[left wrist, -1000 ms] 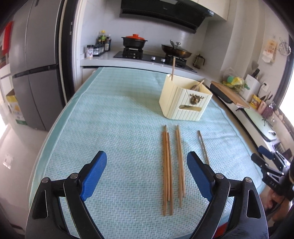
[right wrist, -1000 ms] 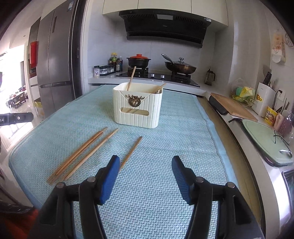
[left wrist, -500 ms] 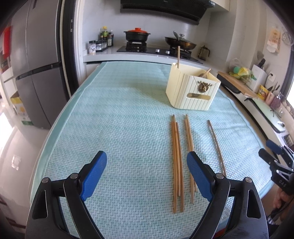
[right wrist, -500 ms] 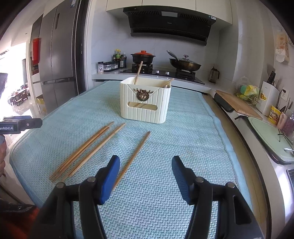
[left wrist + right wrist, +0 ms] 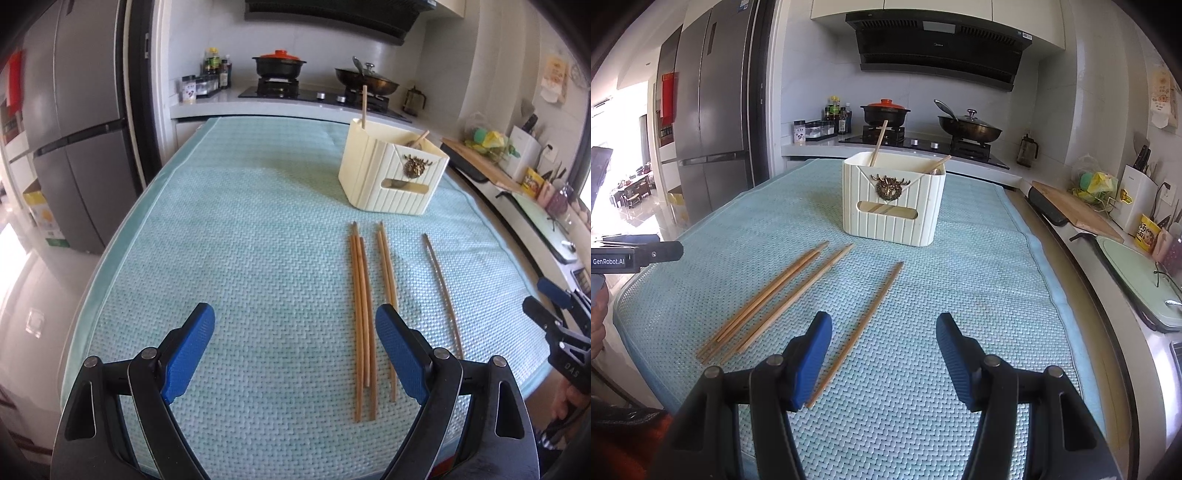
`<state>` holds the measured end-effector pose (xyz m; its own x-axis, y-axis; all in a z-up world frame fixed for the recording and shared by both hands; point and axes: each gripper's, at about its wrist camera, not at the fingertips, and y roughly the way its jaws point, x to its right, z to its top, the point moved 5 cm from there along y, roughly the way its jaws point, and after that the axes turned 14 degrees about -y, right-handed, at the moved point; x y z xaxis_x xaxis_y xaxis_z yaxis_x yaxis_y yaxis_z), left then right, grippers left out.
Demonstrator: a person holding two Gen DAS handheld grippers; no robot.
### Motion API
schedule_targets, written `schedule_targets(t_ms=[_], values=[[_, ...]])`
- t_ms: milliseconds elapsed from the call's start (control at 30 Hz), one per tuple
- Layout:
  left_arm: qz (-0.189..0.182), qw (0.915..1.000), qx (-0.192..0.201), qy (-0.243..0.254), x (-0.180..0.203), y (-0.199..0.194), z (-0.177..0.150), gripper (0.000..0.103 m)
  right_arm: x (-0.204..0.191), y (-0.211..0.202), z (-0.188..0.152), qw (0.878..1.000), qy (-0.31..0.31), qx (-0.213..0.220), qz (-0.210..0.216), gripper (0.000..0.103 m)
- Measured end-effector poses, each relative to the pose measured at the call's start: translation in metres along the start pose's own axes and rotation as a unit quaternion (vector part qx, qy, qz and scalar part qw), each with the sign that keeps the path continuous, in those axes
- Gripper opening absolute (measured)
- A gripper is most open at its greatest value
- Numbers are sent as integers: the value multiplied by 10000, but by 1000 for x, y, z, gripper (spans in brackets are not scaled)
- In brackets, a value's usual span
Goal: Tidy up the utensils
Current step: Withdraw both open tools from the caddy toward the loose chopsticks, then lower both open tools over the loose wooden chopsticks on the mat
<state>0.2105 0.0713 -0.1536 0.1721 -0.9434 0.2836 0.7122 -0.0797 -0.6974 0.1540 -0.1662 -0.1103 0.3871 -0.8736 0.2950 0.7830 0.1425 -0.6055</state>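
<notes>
Several wooden chopsticks (image 5: pixel 361 314) lie in a loose bundle on the teal mat (image 5: pixel 258 240), and one single chopstick (image 5: pixel 441 288) rests apart to their right. Behind them stands a cream utensil holder (image 5: pixel 391 177) with two chopsticks sticking out. My left gripper (image 5: pixel 295 350) hangs open over the near mat, its right pad just over the bundle. In the right wrist view the bundle (image 5: pixel 768 302) lies left, the single chopstick (image 5: pixel 864 325) runs past the left pad of my open right gripper (image 5: pixel 882 354), and the holder (image 5: pixel 892 203) stands ahead.
A stove with a black pot (image 5: pixel 884 112) and a wok (image 5: pixel 969 129) lines the back counter. A fridge (image 5: pixel 705 122) stands at left. A cutting board (image 5: pixel 1075 210) and a drying tray (image 5: pixel 1137 277) sit along the right counter beside the mat's edge.
Both views have tilted and shifted slightly, so the holder and chopsticks sit a little further right and lower. Chopsticks and holder lie where they were; both grippers kept their openings.
</notes>
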Motion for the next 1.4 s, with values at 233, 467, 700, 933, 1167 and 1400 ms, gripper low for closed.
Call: schedule_targets(t_ms=[233,467,700,933,1167,1400], values=[[58,10000,-36,-12,-4,2,-1,90,-2,-2,0,10000,10,17,-15,60],[71,10000,-58,-27,-6,6,-1,91,7,-1,-7,9998,129,-41,-148,60],[-54,9995,-301,-104,-10,26,2,91,9,12,-13,9992,252,-285,-75,60],[-227,9973,-631,292,13,63,11,91,5,19,-15,9988,276,-409,18,60],[-81,9932,-945,674,28,107,15,91,1,19,-15,9988,216,-437,55,60],[-18,9900,-1110,867,35,128,16,91,5,21,-19,9984,297,-482,49,60]])
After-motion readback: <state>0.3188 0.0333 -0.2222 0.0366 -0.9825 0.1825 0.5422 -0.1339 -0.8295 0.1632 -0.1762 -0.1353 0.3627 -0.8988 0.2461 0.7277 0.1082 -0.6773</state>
